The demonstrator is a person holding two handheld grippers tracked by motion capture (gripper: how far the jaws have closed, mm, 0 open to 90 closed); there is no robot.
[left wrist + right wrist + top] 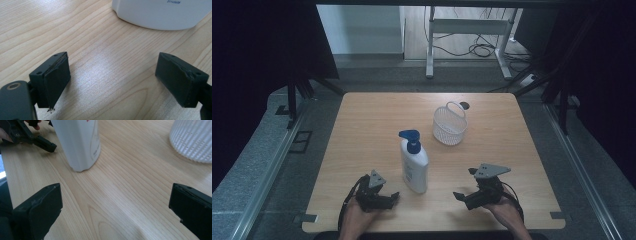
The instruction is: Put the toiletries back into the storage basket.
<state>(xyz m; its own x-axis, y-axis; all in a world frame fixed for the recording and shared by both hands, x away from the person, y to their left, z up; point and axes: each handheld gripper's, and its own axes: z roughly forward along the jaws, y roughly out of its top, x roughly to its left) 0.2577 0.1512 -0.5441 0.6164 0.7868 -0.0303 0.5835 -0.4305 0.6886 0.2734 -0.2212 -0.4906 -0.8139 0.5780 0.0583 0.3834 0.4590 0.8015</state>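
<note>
One pump bottle (414, 167) stands upright near the middle of the tabletop (362, 125), slightly toward the person's edge. Its body is smooth white plastic, flattened and rounded at the shoulders, with printed lettering; its pump head is blue. In the left gripper view its rounded white base (160, 15) rests flat on the wood. One basket (450, 124) stands behind and to the right of the bottle, well apart from it: white, round, with perforated ribbed walls and a single loop handle. The tabletop is pale wood with visible grain and rounded corners. Two grippers lie at the near edge, one on each side of the bottle, each held in a hand. The left gripper (382, 196) has its black, blocky jaws spread wide and holds nothing; it lies just beside the bottle. The right gripper (464, 191) is likewise wide open and empty, farther from the bottle.
</note>
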